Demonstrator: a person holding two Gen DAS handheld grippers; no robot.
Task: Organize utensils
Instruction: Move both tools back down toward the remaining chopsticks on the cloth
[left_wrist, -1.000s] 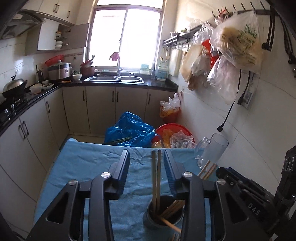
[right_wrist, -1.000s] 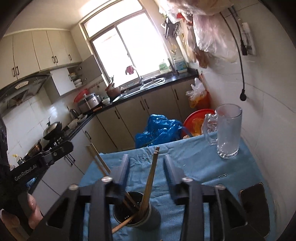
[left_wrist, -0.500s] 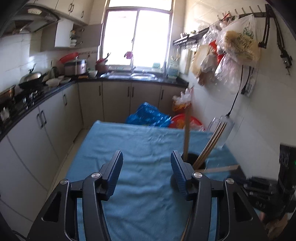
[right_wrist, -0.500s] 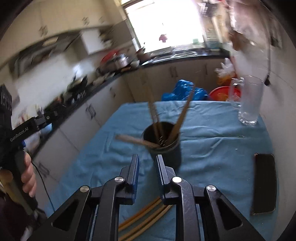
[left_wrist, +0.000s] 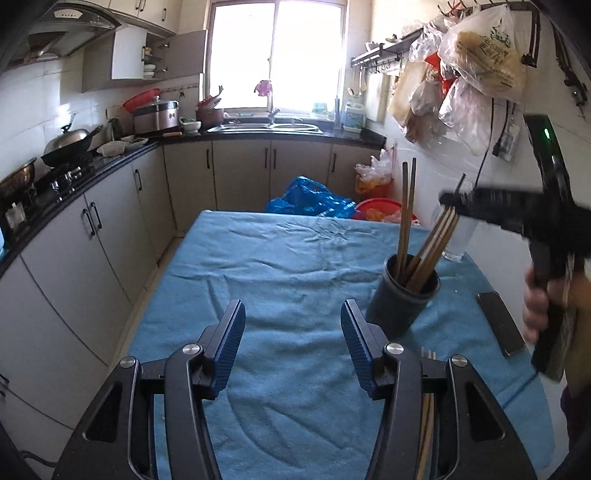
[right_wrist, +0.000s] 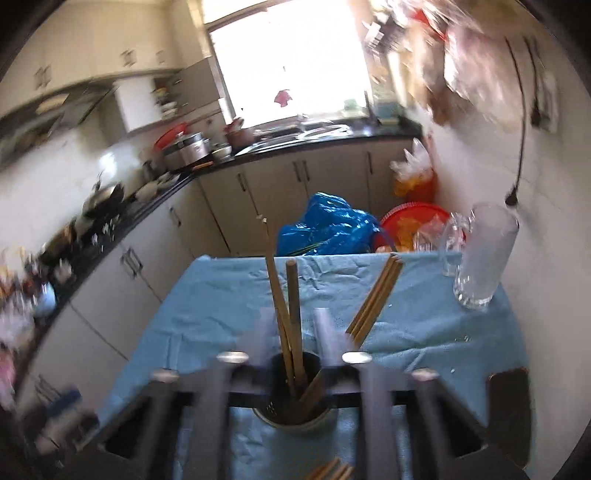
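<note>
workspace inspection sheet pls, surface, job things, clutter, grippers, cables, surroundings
surface: table under a wrinkled blue cloth.
job's things: dark utensil holder upright on the cloth, wooden chopsticks standing in it; more chopsticks lying flat near the close edge.
clutter: glass mug at the far right corner; black phone flat by the right edge.
grippers: left gripper open, nothing between its fingers; right gripper blurred over the holder, jaws opening either side of two chopsticks.
cables: black cord hanging on the right wall.
surroundings: kitchen cabinets, sink under the window, blue bag on the floor.
</note>
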